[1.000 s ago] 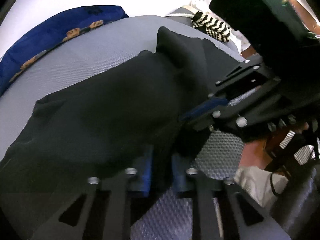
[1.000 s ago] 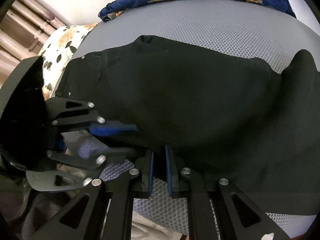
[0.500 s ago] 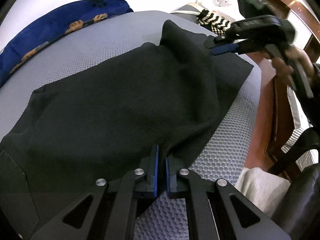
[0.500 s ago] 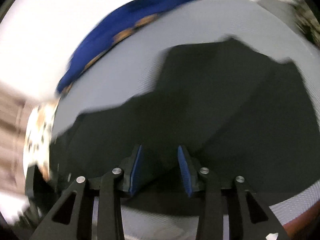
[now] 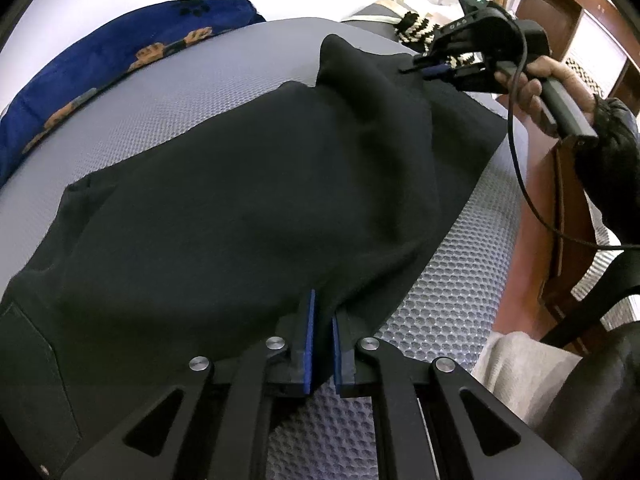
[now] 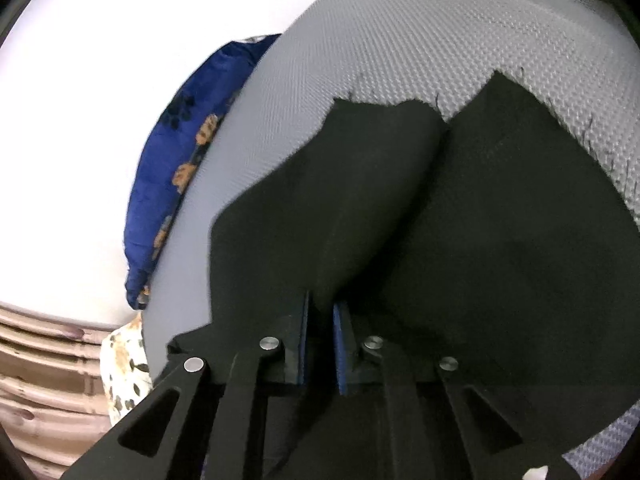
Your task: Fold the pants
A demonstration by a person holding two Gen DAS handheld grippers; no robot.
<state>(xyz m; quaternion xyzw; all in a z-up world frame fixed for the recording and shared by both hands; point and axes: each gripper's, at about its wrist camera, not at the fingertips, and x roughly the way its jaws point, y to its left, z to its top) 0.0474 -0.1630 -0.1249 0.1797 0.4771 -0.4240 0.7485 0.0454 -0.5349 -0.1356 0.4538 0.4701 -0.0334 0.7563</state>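
Black pants (image 5: 240,200) lie spread on a grey mesh mattress (image 5: 452,300). My left gripper (image 5: 323,312) is shut on their near edge, with dark cloth pinched between the blue pads. In the left wrist view the right gripper (image 5: 424,70), held by a hand (image 5: 536,84), bites the far end of the pants. In the right wrist view my right gripper (image 6: 320,308) has its jaws closing on a raised fold of the pants (image 6: 480,220), and the cloth sits between the pads.
A blue patterned blanket (image 5: 100,68) lies along the mattress's far side, next to a white wall. A black-and-white striped item (image 5: 412,26) sits beyond the pants. Wooden furniture (image 5: 560,200) and pale cloth (image 5: 516,360) lie off the right edge. A floral pillow (image 6: 120,360) is at lower left.
The right gripper left its spot beside the left one, swung to the far end of the pants, opened, then closed on a fold. The left gripper kept its grip and place.
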